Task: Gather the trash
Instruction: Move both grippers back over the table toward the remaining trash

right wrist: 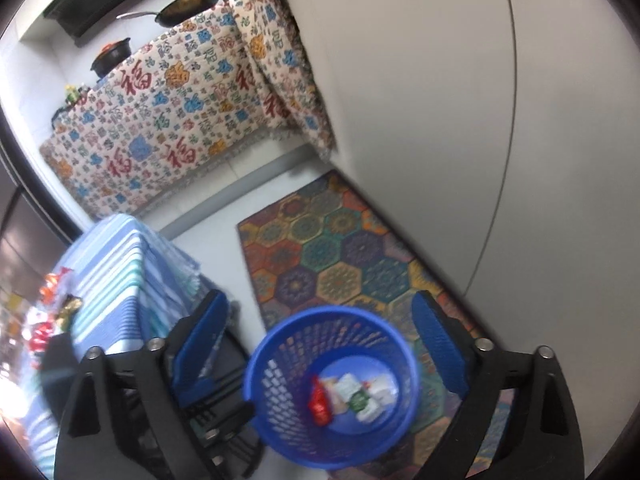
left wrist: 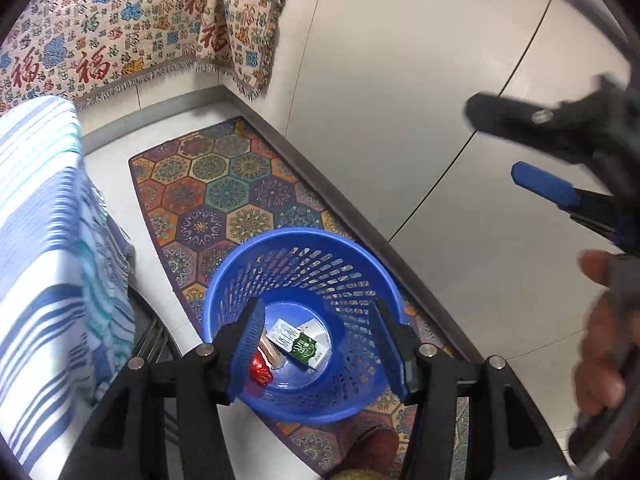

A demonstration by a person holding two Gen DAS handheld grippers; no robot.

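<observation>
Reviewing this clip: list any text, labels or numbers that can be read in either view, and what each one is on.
"福": large red character, repeated across the patterned cloth hanging over the counter.
Smaller blue and orange characters on that cloth: too small to read.
Green and white packet in the blue basket: has print, too blurred to read.
Red wrapper in the basket: no legible text.
Nothing readable on the left gripper or right gripper.

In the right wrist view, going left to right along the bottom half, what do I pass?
Wrappers on the table → striped tablecloth → blue basket → red wrapper → green-and-white packet → patterned rug.
</observation>
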